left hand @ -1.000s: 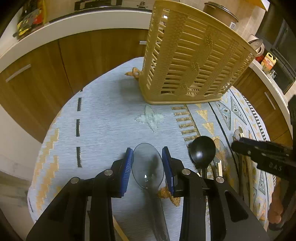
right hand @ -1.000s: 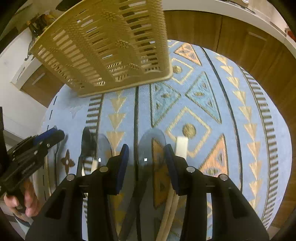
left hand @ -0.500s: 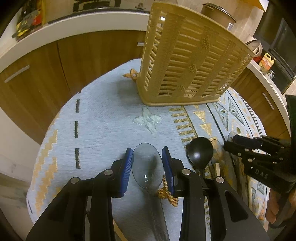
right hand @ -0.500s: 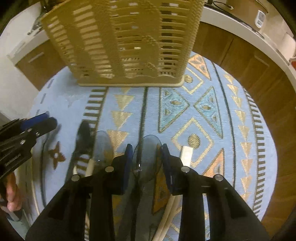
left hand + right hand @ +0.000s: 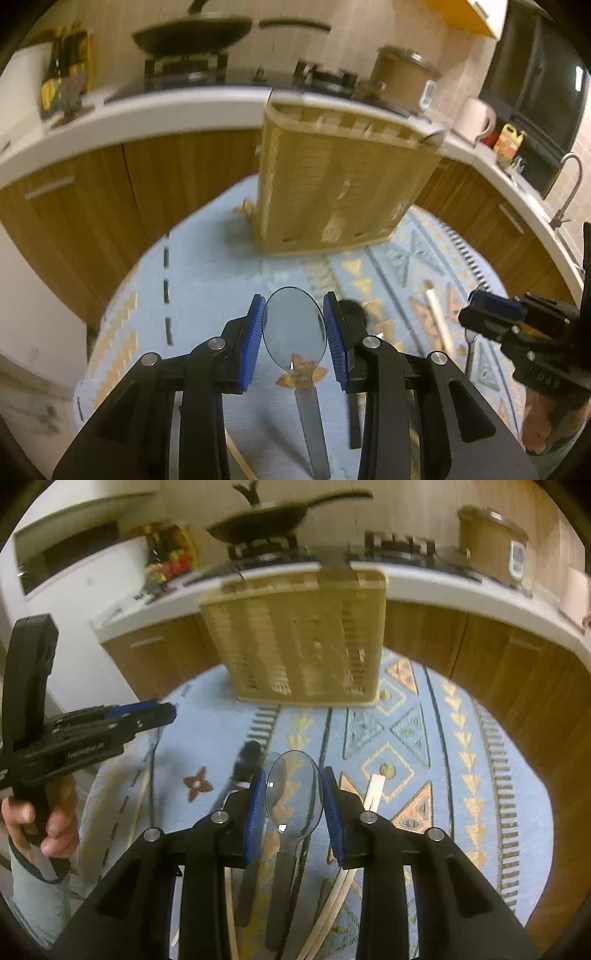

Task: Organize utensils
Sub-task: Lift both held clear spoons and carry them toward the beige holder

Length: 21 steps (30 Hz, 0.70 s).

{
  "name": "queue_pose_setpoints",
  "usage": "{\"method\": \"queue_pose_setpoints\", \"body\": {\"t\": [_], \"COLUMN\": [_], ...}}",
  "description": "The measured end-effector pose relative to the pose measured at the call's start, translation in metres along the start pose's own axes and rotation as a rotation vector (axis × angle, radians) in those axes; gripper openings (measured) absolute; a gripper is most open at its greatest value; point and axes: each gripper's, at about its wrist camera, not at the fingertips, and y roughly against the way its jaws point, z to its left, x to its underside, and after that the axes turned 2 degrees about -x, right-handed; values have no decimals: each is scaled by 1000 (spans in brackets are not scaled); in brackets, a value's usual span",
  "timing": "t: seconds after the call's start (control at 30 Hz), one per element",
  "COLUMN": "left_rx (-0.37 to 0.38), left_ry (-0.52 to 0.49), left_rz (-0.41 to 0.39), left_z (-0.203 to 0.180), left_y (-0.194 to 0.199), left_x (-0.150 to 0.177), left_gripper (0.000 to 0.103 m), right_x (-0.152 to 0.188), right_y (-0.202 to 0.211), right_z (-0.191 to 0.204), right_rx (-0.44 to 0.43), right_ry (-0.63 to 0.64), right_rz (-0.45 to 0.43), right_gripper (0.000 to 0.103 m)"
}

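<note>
My left gripper (image 5: 294, 325) is shut on the bowl of a clear plastic spoon (image 5: 294, 332), held above the blue patterned rug (image 5: 207, 280). My right gripper (image 5: 294, 794) is shut on a second clear spoon (image 5: 294, 790), also off the rug. A tan slotted utensil basket (image 5: 340, 188) stands upright on the rug ahead of both, as the right wrist view shows too (image 5: 295, 642). Still lying on the rug are a black spoon (image 5: 247, 760) and a cream stick-like utensil (image 5: 375, 790). In each view the other gripper shows at the side: the right gripper (image 5: 476, 306) and the left gripper (image 5: 162, 714).
Wooden cabinets (image 5: 74, 199) and a white counter (image 5: 147, 118) curve behind the rug. A pan sits on the stove (image 5: 273, 520), and a brown pot (image 5: 402, 74) stands at the right. A hand (image 5: 44, 819) with a grey sleeve holds the left gripper.
Both grippers have risen and tipped up with their clear spoons, so the counter and stove now show. The right jaws closed onto their spoon's bowl at the start.
</note>
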Motion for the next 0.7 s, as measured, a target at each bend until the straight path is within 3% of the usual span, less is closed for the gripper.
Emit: {"method": "queue_pose_setpoints", "body": {"t": [0.37,0.7], "left_rx": [-2,-25], "left_ry": [-23,-32], "left_rz": [-227,-398], "left_z": [-22,-32], "left_y": [75,126], "left_x": [-43,-108], "left_gripper": [31,31], "right_x": [-32,-107], "right_y": [58,90], "right_z": [18,18], "right_rx": [-7,-74], "right_ry": [58,49], "right_rz": [-266,-410], "right_gripper": [27,26]}}
